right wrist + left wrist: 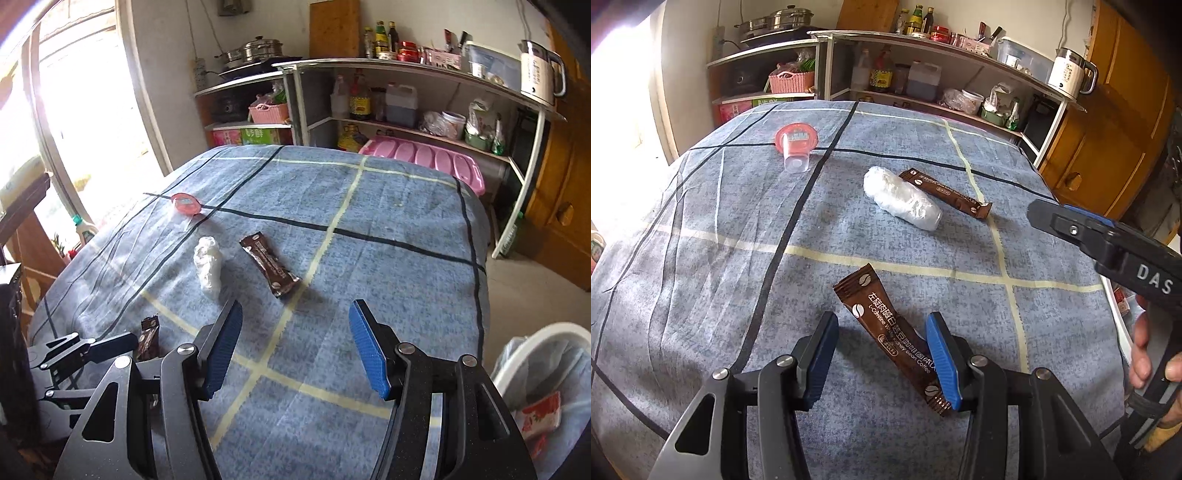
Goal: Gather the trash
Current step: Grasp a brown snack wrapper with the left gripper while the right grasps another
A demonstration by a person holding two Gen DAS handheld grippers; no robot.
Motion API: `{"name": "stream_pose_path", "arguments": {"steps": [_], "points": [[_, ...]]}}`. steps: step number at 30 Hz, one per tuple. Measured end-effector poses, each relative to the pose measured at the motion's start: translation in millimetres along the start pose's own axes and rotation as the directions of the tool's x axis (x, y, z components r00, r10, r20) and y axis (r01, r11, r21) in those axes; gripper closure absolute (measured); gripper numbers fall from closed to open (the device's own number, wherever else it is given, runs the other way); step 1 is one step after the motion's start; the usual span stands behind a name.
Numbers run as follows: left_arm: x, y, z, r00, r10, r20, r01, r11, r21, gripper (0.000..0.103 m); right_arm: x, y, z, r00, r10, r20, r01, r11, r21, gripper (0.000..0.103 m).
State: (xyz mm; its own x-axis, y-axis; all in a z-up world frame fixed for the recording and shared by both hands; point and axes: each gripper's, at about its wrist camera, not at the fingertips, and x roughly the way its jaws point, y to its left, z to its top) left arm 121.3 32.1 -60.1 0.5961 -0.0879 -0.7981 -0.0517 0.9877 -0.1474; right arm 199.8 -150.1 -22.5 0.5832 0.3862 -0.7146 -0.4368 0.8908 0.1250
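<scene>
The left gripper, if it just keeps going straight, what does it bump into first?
Probably the near coffee sachet, already lying between the open left gripper's fingers on the tablecloth.

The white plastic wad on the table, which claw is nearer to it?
Right. The right claw hangs open just short of the white plastic wad; the left claw straddles the near coffee sachet, farther back.

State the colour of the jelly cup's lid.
Red, on the jelly cup lying tipped over on the tablecloth; clearest in the left wrist view.
</scene>
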Motion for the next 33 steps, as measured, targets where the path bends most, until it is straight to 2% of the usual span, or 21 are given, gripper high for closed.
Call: {"name": "stream_pose_path", "arguments": {"steps": [5,11,20,21,23,29,33], "points": [[-1.4,-0.3,-3.3,1.000,0.013,0.006,-0.014,1.000,0.020,0.054,34.0,1.7,9.4,0.998,-0.001,-0.058,-0.001,0.999,-0.032,0.042],[-0.7,7.1,-1.3,1.000,0.002,0.018,-0.002,1.000,-0.006,0.055,60.1,6.3,18.5,0.997,0.006,-0.081,-0.012,0.998,-0.067,0.042],[0.1,16.4,2.8,1.000,0.010,0.021,-0.009,1.000,-0.024,0.071,77.6,13.0,21.8,0.994,0.021,-0.110,-0.031,0.995,-0.094,0.043],[0.2,17.1,2.9,1.000,0.011,0.022,-0.011,1.000,-0.025,0.072,78.2,13.9,21.2,0.993,0.017,-0.113,-0.028,0.995,-0.096,0.045],[0.7,18.8,3.0,1.000,0.014,0.027,-0.013,1.000,-0.029,0.076,77.5,14.9,21.4,0.994,0.006,-0.106,-0.017,0.995,-0.098,0.059],[1.1,23.8,4.4,1.000,0.013,0.027,-0.012,0.999,-0.048,0.086,76.7,13.1,20.0,0.994,0.012,-0.111,-0.022,0.996,-0.090,0.078],[0.2,24.3,3.1,0.999,0.011,0.030,-0.009,0.999,-0.052,0.086,75.0,13.3,19.0,0.994,0.013,-0.105,-0.021,0.996,-0.083,0.078]]}}
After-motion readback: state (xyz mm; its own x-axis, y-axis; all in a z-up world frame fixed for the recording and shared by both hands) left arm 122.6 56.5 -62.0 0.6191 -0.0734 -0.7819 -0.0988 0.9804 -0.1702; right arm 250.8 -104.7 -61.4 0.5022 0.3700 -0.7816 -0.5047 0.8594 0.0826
